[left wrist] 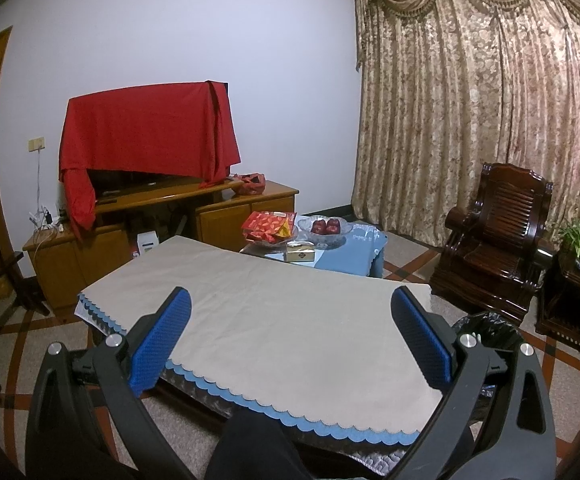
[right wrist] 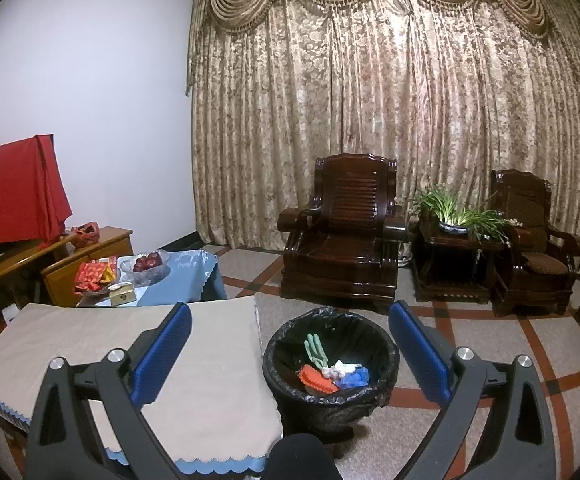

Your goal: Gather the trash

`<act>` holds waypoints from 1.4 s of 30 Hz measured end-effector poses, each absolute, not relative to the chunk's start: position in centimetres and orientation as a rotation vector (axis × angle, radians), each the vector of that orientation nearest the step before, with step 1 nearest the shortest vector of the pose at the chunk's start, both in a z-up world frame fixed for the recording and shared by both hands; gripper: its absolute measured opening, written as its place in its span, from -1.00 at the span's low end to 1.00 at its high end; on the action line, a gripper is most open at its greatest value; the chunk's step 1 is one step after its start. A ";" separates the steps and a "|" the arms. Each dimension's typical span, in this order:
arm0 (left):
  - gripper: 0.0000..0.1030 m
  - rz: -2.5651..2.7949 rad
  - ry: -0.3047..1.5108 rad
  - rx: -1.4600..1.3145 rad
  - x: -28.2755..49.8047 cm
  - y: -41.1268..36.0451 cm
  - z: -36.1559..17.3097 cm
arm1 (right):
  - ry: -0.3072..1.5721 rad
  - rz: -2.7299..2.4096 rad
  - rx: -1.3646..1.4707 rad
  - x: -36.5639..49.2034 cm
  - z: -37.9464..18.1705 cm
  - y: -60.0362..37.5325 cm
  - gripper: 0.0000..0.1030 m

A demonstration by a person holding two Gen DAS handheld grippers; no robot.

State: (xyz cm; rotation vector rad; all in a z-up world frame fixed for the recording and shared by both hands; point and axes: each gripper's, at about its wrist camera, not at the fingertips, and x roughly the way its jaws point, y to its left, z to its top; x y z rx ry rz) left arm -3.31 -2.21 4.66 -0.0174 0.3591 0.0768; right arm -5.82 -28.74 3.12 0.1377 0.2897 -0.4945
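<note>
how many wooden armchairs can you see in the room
2 whole: one armchair left of the plant stand, another armchair right of it. A dark edge at far right may be a third.

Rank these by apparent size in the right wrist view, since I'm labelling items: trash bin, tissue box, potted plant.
1. trash bin, largest, though also nearest the camera.
2. potted plant.
3. tissue box, smallest.

The trash bin [right wrist: 330, 364] stands on the floor just beside the covered table's [right wrist: 193, 360] right edge, armchairs [right wrist: 342, 236] behind it.
</note>
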 end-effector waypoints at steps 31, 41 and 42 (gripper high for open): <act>0.89 0.070 0.365 -0.014 -3.2 -2.2 4.8 | 0.293 -0.494 0.142 -5.4 2.3 -29.2 0.88; 0.89 0.062 0.362 -0.020 -3.3 -2.2 5.4 | 0.284 -0.497 0.138 -5.3 2.4 -28.9 0.88; 0.89 0.063 0.360 -0.021 -3.4 -2.1 5.5 | 0.284 -0.498 0.137 -5.3 2.4 -28.9 0.88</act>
